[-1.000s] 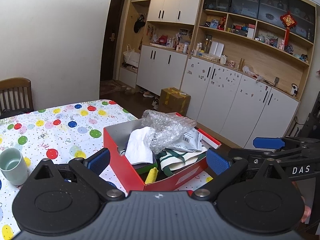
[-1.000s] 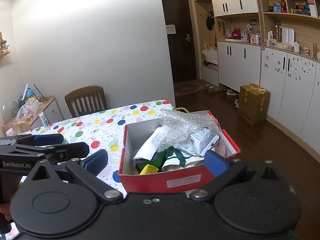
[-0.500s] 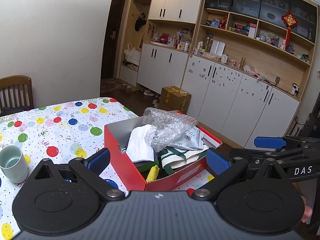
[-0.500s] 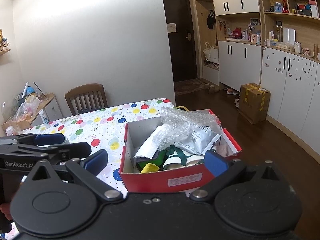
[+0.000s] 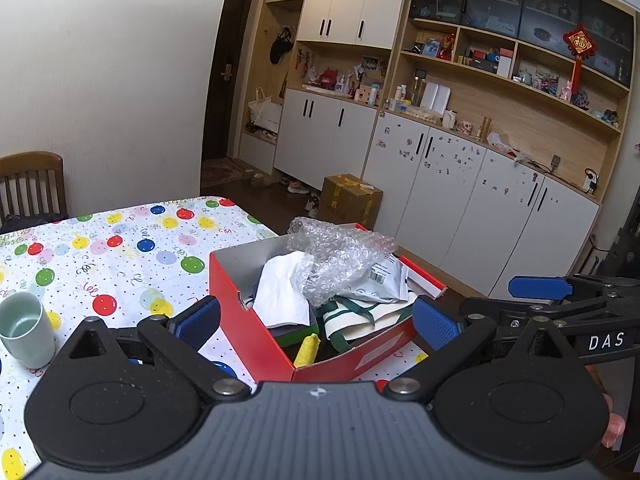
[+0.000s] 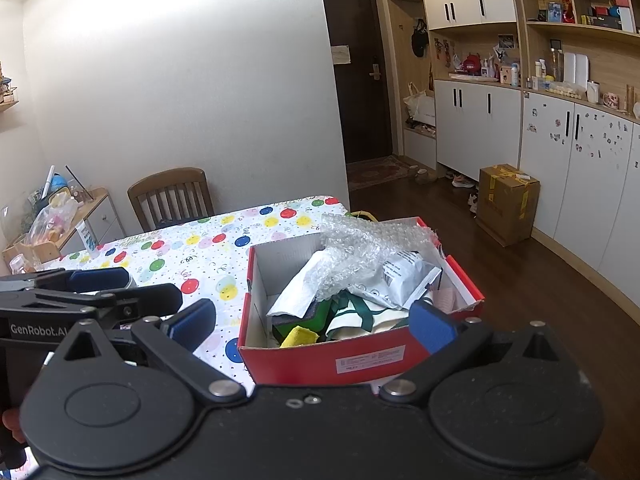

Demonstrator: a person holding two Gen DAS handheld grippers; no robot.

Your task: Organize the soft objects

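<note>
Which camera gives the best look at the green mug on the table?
The left wrist view: the green mug stands in full sight at the left edge, on the balloon tablecloth. The right wrist view does not show it; the other gripper blocks that area.

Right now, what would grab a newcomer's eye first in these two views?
The red box at the table's near corner, overflowing with soft items, crumpled bubble wrap heaped on top. Next, the balloon-print tablecloth under it. Both grippers, left and right, hang open and empty before the box.

"DAS" on right gripper point(image 5: 540, 304); "GenRobot.AI" on left gripper point(image 6: 100, 292).
</note>
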